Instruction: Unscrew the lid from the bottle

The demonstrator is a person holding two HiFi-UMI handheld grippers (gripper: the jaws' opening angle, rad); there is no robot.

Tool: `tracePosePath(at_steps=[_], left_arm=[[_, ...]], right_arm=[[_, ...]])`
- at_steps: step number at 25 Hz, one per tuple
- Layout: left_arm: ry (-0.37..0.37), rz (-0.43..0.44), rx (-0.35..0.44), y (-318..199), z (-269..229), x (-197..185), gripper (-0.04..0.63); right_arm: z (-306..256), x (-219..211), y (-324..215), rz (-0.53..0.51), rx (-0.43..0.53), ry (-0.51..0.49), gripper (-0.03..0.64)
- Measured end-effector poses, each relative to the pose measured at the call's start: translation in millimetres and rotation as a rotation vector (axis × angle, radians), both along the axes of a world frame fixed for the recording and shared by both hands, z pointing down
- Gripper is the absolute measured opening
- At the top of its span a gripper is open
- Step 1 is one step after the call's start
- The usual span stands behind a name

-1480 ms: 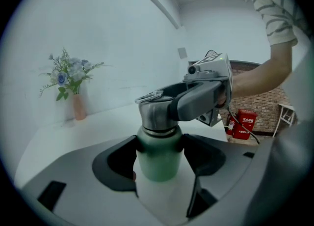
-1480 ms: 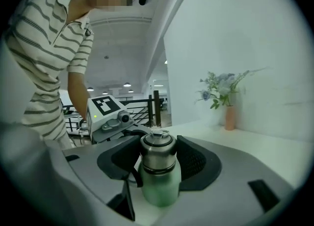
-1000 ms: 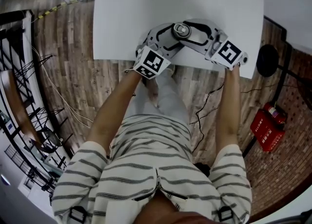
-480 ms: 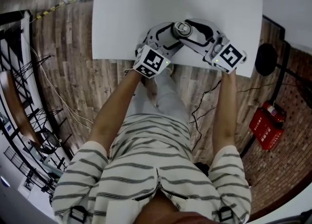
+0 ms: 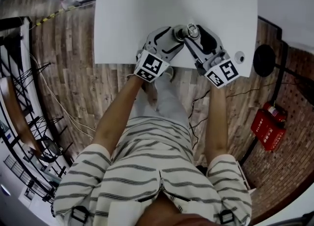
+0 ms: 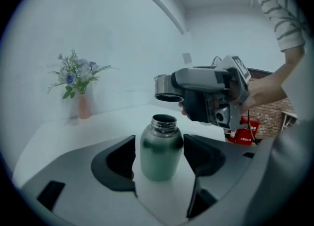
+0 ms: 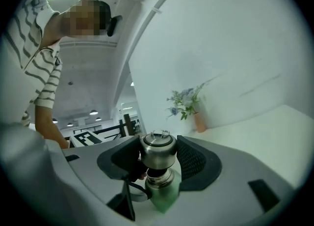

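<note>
Between the jaws of the left claw stands the green bottle. It is upright in that claw's view and its steel neck is open at the top. Both dark pads lie against its sides, so this claw is clenched around the bottle's body. Whether the base rests on the tabletop I cannot tell.

Above that claw's tips and just to their right, the right claw is grasping the steel lid, with a pad pressed on either side of it. The lid is off the neck. The left gripper view shows a clear gap between the lid's rim and the bottle's mouth, and the lid sits a little to one side of the mouth. In the right gripper view, the bottle's neck appears directly below the held lid and looks tilted.

In the head view both claws meet near the front edge of the white tabletop, tips close together and marker cubes toward the person. Well beyond the left claw, a small vase of flowers stands by the wall.
</note>
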State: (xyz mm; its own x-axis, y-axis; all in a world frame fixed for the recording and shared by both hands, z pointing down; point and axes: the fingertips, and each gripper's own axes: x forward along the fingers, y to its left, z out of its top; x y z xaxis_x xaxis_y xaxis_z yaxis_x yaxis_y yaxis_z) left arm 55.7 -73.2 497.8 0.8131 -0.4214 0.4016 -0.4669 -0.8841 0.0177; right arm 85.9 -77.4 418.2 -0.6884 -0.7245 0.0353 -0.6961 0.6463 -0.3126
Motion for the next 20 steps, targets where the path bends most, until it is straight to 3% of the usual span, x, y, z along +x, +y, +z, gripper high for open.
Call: tracePosePath(at_steps=[8, 20], left_arm=[[0.050, -0.014, 0.034, 8, -40, -17, 0.263], [0.165, -0.186, 0.103, 25, -141, -49, 0.002]], right_arm=[[-40, 9, 26, 0.243, 0.026, 0.027, 0.247], [-103, 2, 64, 0.468, 0.074, 0.132, 0.247]])
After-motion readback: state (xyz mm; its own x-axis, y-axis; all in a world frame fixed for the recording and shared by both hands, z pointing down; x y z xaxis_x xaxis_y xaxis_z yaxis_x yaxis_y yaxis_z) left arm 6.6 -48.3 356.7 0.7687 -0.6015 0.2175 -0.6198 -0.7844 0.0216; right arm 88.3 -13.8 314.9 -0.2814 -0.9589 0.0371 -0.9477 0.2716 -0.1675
